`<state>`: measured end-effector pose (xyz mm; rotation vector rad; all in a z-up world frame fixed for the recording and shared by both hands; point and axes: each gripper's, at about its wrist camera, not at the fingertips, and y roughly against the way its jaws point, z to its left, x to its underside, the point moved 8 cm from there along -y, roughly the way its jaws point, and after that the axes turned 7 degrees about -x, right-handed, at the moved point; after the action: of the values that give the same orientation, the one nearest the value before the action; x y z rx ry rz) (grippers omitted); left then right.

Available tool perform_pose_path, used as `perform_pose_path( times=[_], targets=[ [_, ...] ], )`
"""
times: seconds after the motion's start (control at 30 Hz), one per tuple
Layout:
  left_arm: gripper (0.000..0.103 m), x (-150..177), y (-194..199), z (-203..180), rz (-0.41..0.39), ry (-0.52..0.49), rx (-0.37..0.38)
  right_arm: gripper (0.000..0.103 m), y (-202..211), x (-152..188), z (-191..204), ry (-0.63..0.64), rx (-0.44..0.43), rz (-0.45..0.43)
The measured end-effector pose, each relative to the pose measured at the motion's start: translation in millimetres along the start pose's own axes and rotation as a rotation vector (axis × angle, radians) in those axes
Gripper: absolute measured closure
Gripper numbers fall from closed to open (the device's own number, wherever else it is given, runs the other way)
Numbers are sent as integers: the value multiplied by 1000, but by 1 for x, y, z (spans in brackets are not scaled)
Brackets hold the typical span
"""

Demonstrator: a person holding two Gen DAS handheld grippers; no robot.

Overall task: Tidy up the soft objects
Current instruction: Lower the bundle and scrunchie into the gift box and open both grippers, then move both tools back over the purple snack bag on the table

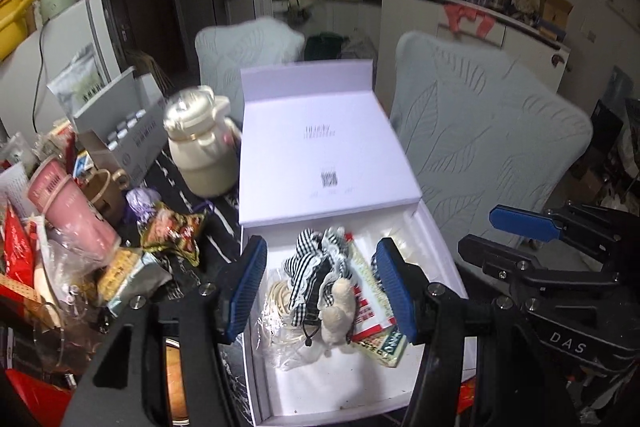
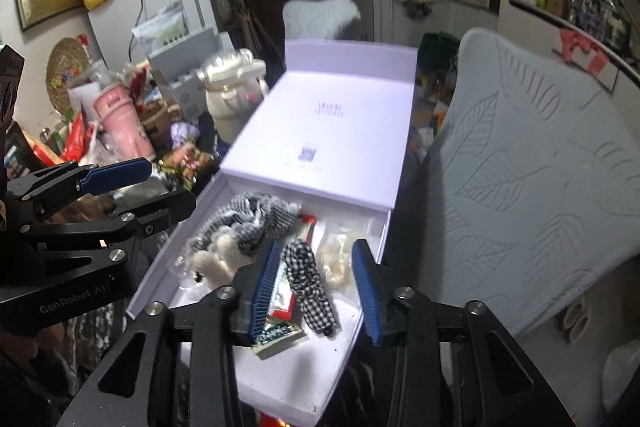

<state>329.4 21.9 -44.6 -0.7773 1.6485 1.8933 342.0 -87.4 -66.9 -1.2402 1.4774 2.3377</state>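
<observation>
An open white box lies on the table with its lid folded back. Inside lie black-and-white gingham hair ties with lace, a cream plush piece, a bagged cream item and a red-green packet. A smaller gingham tie lies between my right fingers. My left gripper is open above the box, empty. My right gripper is open over the box's near right part. Each gripper shows in the other view.
Left of the box: a cream flask, a pink cup, snack packets, a grey carton and clutter. Pale leaf-pattern chair backs stand behind and right of the box.
</observation>
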Motion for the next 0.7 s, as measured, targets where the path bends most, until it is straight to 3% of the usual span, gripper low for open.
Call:
perform_pose_path(
  times=[0.27,0.33,0.4,0.7],
  targets=[
    [46,-14,64,3,-112,14,-18,56,63,-11,17,31,5,-115],
    [28,-17,83,3,-148,18,-22,56,79,-12,23,45,1,-142],
    [23,-18,100,3,-189,24,-33,51,94,-13,29,60,2,-166],
    [20,-12,176,-6,-297,12,-25,27,161,-3,60,134,20,-275]
  ],
)
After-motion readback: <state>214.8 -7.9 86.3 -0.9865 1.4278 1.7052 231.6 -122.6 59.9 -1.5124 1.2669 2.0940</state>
